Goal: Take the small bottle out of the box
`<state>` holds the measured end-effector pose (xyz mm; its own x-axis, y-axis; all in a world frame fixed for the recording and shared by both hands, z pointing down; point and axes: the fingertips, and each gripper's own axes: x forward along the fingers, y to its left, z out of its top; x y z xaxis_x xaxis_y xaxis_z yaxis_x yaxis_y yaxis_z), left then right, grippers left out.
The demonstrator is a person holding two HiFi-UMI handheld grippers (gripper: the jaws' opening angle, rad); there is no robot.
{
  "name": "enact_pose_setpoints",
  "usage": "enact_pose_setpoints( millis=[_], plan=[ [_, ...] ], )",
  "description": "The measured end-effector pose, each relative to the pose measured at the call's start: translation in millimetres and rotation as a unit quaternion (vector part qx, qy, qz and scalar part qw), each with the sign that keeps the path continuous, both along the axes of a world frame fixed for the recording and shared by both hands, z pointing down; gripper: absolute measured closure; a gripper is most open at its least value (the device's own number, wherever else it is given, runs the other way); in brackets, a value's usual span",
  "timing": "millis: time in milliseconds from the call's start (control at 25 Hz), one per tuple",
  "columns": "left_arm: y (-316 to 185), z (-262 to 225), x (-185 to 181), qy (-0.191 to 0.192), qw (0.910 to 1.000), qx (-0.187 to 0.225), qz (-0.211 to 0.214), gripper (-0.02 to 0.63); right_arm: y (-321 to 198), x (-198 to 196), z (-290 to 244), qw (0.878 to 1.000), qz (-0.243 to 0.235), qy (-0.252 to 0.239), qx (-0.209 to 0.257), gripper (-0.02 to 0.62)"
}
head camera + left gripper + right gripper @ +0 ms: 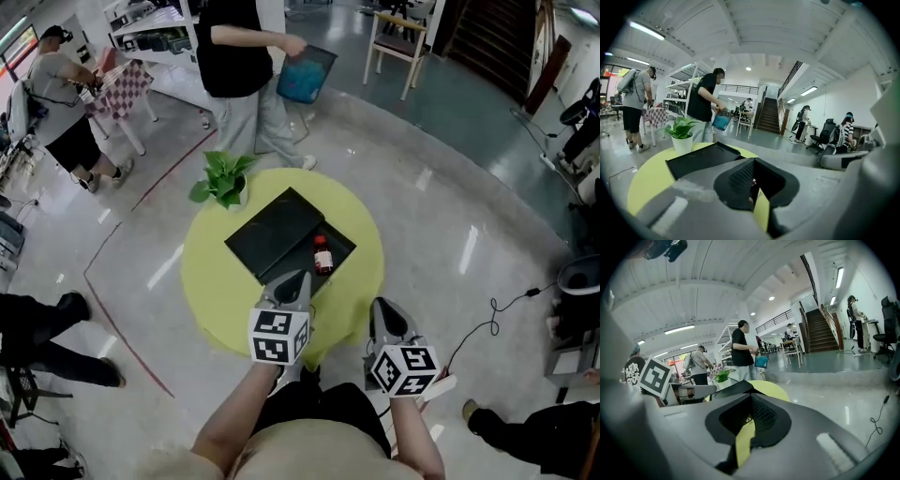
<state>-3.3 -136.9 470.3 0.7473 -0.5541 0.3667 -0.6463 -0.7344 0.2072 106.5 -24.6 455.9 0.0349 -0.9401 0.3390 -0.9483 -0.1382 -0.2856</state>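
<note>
A small bottle (pixel 322 255) with a red cap lies in the right half of a black box (pixel 278 236) on the round yellow-green table (pixel 217 291). The box's lid lies open to the left. My left gripper (pixel 296 278) hovers at the table's near edge, just short of the bottle, its jaws shut with nothing in them. My right gripper (pixel 382 307) is lower and to the right, off the table's edge, its jaws also together. In the left gripper view the shut left gripper (pixel 754 187) points over the black box (pixel 701 159). The right gripper (pixel 747 420) faces the table's side.
A potted plant (pixel 223 178) stands at the table's far left edge, beside the box. A person with a blue basket (pixel 305 75) stands just beyond the table. Other people are at the left and lower right. A cable (pixel 487 328) trails on the floor at right.
</note>
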Motion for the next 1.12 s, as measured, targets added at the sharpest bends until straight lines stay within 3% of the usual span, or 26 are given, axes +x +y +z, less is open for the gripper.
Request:
enact_pose_setpoints(
  millis=[280, 680, 720, 1120],
  plan=[
    [-9.6, 6.1, 9.3, -0.013, 0.9998, -0.002, -0.012, 0.604, -15.7, 7.9, 4.6, 1.0, -0.023, -0.003, -0.004, 0.594],
    [-30.3, 11.0, 34.5, -0.014, 0.9976, -0.035, -0.059, 0.603, -60.3, 40.4, -2.7, 0.995, -0.104, 0.002, -0.008, 0.594],
    [-33.2, 11.6, 37.6, -0.014, 0.9972, -0.037, -0.064, 0.575, -63.9, 44.6, -3.4, 0.994, -0.109, 0.003, -0.008, 0.594],
    [-49.9, 34.3, 55.5, -0.04, 0.9909, -0.067, -0.11, 0.526, -94.3, 68.0, 3.3, 0.987, -0.161, -0.003, -0.015, 0.594]
  ],
)
